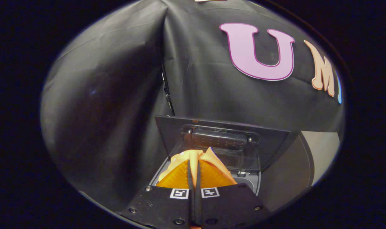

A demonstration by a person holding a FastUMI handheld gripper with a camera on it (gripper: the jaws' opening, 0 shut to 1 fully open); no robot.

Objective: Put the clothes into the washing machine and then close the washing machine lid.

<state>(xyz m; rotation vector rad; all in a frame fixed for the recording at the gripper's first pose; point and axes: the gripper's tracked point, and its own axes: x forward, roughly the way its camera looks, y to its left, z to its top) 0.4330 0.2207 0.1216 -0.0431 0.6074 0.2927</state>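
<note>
The gripper point(194, 168) was closed on the orange cloth point(193, 159), held over the washing machine opening point(248, 181); the raised lid point(223, 140) stood beyond at twelve o'clock.

Gripper point(194, 165): fingers pinched nearly together on a fold of cloth.
Cloth point(208, 157): orange, bunched, held between the fingers over the washing machine opening.
Washing machine lid point(220, 140): raised upright at 12 o'clock beyond the cloth.
Washing machine point(254, 184): grey rim at 3 o'clock of the fingers.
</note>
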